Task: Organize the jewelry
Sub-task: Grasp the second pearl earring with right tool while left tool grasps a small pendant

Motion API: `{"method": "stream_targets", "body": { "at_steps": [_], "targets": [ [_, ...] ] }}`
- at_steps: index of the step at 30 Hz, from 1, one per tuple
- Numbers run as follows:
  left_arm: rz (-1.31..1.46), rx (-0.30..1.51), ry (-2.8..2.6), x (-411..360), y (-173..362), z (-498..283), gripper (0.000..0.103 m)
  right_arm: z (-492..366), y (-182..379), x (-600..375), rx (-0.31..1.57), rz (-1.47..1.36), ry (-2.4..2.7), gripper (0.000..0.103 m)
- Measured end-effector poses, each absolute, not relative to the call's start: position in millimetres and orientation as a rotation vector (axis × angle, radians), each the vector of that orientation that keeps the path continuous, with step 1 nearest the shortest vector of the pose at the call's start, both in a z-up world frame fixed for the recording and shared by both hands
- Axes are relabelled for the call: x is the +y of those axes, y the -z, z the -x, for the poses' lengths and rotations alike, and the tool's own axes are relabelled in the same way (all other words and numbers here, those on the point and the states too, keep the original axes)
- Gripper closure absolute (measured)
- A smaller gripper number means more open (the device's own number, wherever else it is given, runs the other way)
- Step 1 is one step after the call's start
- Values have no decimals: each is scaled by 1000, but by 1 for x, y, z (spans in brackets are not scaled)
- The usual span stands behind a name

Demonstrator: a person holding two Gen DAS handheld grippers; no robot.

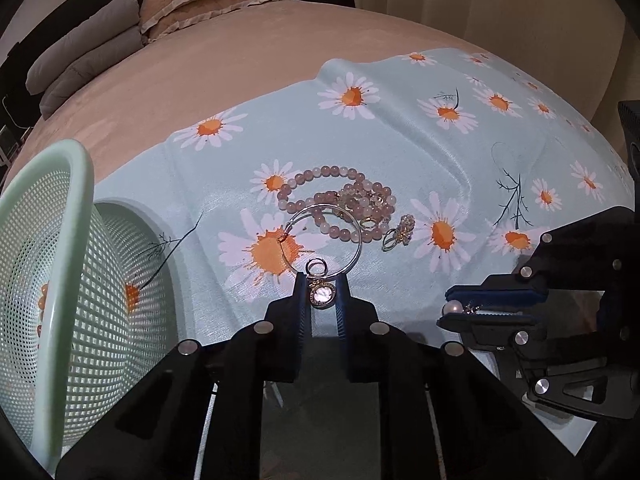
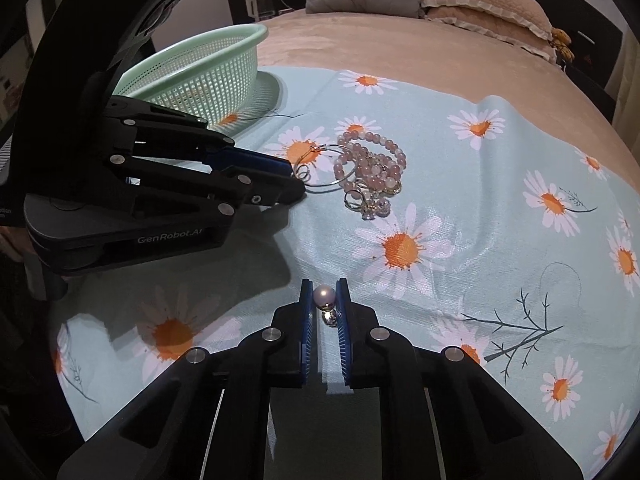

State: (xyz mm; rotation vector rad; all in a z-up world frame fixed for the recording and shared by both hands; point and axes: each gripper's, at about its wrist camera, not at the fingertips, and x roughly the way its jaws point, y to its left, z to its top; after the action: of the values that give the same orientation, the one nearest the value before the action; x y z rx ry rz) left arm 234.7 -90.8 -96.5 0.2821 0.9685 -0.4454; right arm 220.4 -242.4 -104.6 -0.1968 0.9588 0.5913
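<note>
Mint-green mesh plastic basket [image 1: 60, 264] lies just left of the left gripper [image 1: 321, 286] clamped on a round gold pendant earring [image 1: 322, 295], while the farther right gripper [image 2: 324, 294] pinches a pearl earring [image 2: 324, 295].

The daisy cloth [image 1: 400, 128] is brightly lit from above; dark shadows are cast beneath the tools. Edges are strongly bent and darkened by fisheye distortion.

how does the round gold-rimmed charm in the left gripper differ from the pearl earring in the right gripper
The round gold-rimmed charm is a flat disc with a pale face; the pearl earring is a smooth ball on a small gold fitting. The charm hangs from a large thin silver hoop reaching toward the pink bead bracelets; the earring is alone. Both are pinched between blue pads above the daisy cloth.
</note>
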Motion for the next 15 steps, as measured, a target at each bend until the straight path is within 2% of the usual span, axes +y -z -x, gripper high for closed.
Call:
{"method": "stream_targets", "body": {
  "at_steps": [15],
  "targets": [
    [-276,1046,424,-73,82,-191,90,-199,83,-274,971,107,-569,92]
  ]
}}
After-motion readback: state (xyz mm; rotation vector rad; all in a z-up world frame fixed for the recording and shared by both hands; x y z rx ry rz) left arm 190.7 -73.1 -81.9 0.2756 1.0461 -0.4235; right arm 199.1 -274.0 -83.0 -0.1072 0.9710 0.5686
